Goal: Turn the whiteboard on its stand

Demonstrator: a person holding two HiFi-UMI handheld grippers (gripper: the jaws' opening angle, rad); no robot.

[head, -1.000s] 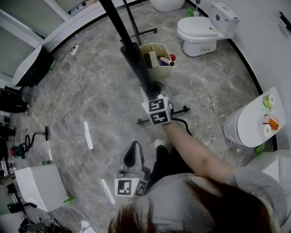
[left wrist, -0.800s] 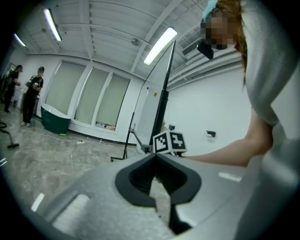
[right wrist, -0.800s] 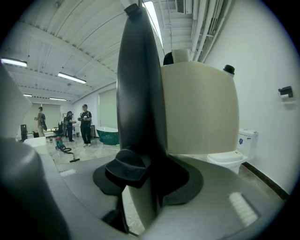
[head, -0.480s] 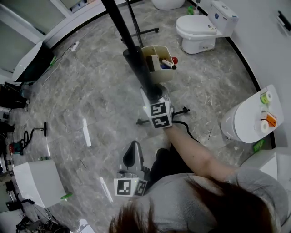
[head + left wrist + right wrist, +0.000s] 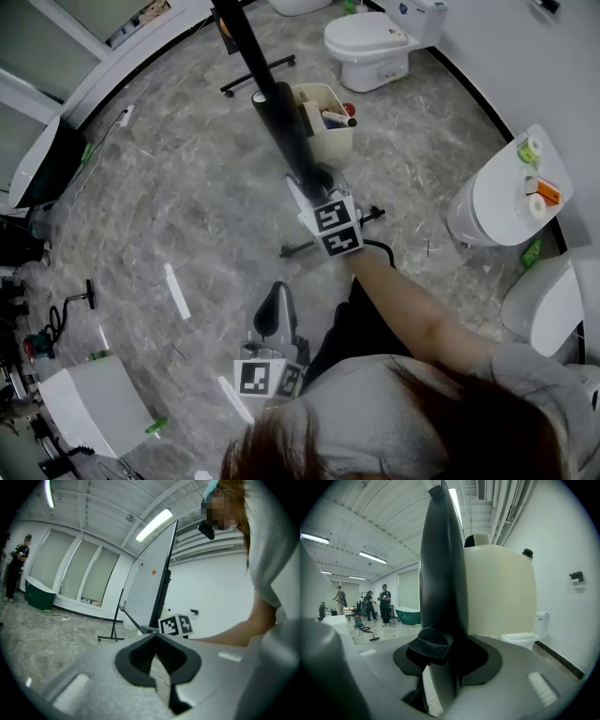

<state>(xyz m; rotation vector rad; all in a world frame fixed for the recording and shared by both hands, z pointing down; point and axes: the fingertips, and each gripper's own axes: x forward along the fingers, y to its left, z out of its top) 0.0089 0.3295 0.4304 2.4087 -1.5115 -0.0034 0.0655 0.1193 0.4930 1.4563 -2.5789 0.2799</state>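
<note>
From above, the whiteboard (image 5: pixel 269 89) shows edge-on as a dark bar, tilted on its wheeled stand (image 5: pixel 309 246). My right gripper (image 5: pixel 314 185) is shut on the board's dark frame edge (image 5: pixel 440 564), which fills the gap between its pads. A beige tray (image 5: pixel 325 128) with markers hangs on the board just beyond that grip and looms large as the beige tray (image 5: pixel 501 592) in the right gripper view. My left gripper (image 5: pixel 276 302) hangs low near my body, shut, with nothing in it. From there the whiteboard (image 5: pixel 150 583) stands ahead, beyond the left gripper (image 5: pixel 156 637).
A toilet (image 5: pixel 370 42) stands at the far wall and a white basin (image 5: pixel 506 202) with tape rolls is at the right. At the left are a dark tub (image 5: pixel 42 164), a vacuum cleaner (image 5: pixel 52 328) and a white box (image 5: pixel 89 403). People (image 5: pixel 384 604) stand far off.
My right gripper has swung the board's edge and tray sideways across the floor, nearer the toilet side. The left gripper has drifted along with me, still shut and holding nothing.
</note>
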